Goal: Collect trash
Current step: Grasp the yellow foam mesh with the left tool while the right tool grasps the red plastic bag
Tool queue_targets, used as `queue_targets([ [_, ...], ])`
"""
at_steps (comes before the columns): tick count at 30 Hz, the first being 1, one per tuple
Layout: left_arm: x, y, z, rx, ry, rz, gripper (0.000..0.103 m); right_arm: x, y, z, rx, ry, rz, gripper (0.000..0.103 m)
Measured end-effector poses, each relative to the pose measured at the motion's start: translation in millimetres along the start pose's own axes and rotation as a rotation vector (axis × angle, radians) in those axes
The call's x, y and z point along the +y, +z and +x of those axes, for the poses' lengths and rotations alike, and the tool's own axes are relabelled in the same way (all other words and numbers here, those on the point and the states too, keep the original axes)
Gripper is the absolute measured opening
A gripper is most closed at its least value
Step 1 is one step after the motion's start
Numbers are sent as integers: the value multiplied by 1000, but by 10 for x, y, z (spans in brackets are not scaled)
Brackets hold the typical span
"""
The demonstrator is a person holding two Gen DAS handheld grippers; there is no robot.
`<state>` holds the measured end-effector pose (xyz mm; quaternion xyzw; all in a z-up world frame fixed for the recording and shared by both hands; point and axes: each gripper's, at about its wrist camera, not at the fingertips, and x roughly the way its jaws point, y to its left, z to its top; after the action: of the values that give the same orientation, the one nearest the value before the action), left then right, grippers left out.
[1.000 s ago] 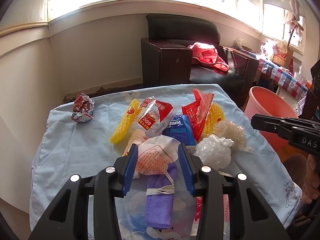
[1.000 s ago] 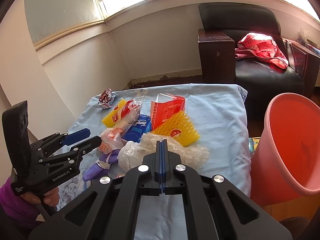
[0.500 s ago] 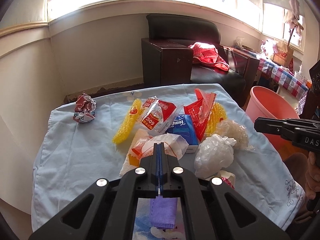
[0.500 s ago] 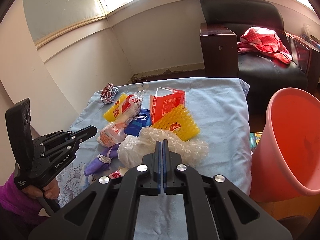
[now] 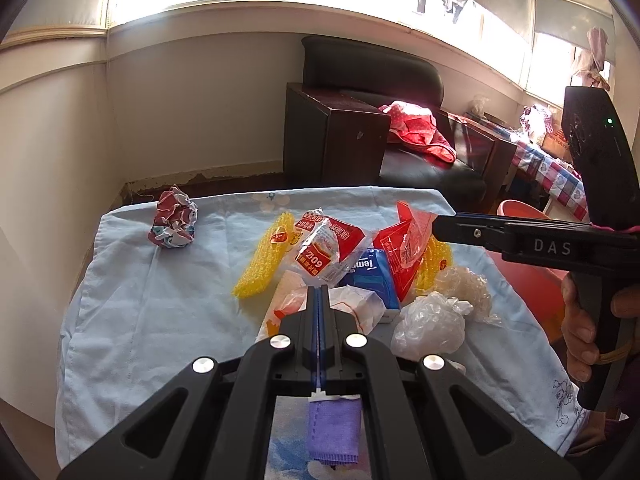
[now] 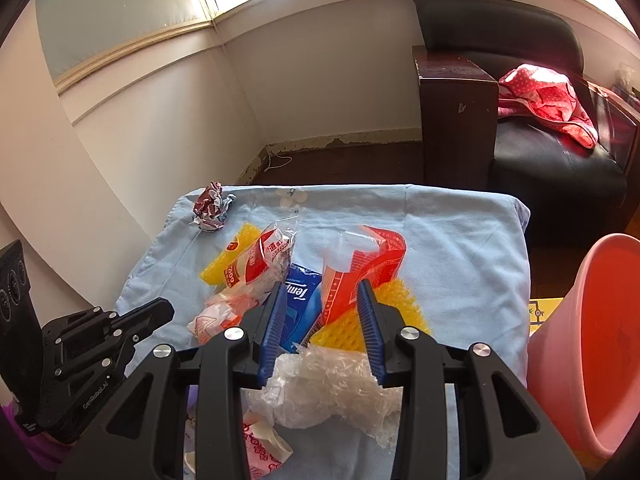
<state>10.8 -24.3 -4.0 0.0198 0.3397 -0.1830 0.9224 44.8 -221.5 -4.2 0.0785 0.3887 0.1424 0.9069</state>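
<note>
Trash lies piled on a table under a light blue cloth (image 5: pixel 132 320): a yellow foam net (image 5: pixel 262 264), a red-and-white wrapper (image 5: pixel 332 248), a blue tissue pack (image 5: pixel 370 276), a red bag (image 5: pixel 404 248), a clear plastic wad (image 5: pixel 432 324) and a white-orange bag (image 5: pixel 348 304). My left gripper (image 5: pixel 319 292) is shut and empty, its tips over the white-orange bag. My right gripper (image 6: pixel 322 292) is open, its fingers either side of the blue tissue pack (image 6: pixel 300 304) and the red bag (image 6: pixel 360 276), above the clear plastic (image 6: pixel 328 388).
A crumpled red-white paper ball (image 5: pixel 174 222) sits alone at the table's far left corner. A pink bucket (image 6: pixel 592 344) stands on the floor right of the table. A purple cloth (image 5: pixel 334 428) lies under my left gripper. A dark armchair (image 6: pixel 520 92) stands behind.
My left gripper closed empty a second ago and stays shut. My right gripper has opened and moved forward over the pile, toward the red bag and tissue pack.
</note>
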Motion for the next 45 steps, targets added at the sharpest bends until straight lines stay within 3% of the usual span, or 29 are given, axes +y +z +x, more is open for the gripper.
queue_targets([
  [2, 24, 5, 9, -1, -5, -8, 0, -16, 19, 95, 25, -11, 15, 33],
  [4, 38, 17, 16, -2, -13, -16, 0, -48, 21, 152, 38, 3, 36, 15],
  [8, 49, 62, 28, -4, -23, -24, 3, -54, 4, 126, 25, 18, 33, 6],
  [10, 65, 92, 55, 5, -27, -40, 13, -36, 7, 66, 6, 23, 25, 5],
  [12, 84, 125, 75, 7, -14, -55, 43, -21, 21, -1, -16, 31, 18, 5],
  [18, 34, 274, 117, -5, -29, -34, 50, -70, 54, -182, -68, 73, 38, 4],
  [21, 18, 321, 165, -14, 21, 13, 49, -114, 73, -275, -89, 93, 51, 4],
  [25, 184, 315, 234, -4, 62, -6, 47, -153, 73, -378, -105, 102, 50, 4],
  [27, 281, 287, 284, 13, 82, -23, 36, -175, 73, -403, -105, 107, 54, 4],
  [34, 336, 185, 547, 96, 63, -15, 34, -217, 57, -404, -94, 108, 64, 4],
  [38, 379, 163, 666, 124, 91, -11, 8, -240, 36, -431, -93, 103, 73, 4],
  [45, 398, 203, 500, 88, 107, -33, 5, -258, 9, -520, -106, 102, 79, 4],
])
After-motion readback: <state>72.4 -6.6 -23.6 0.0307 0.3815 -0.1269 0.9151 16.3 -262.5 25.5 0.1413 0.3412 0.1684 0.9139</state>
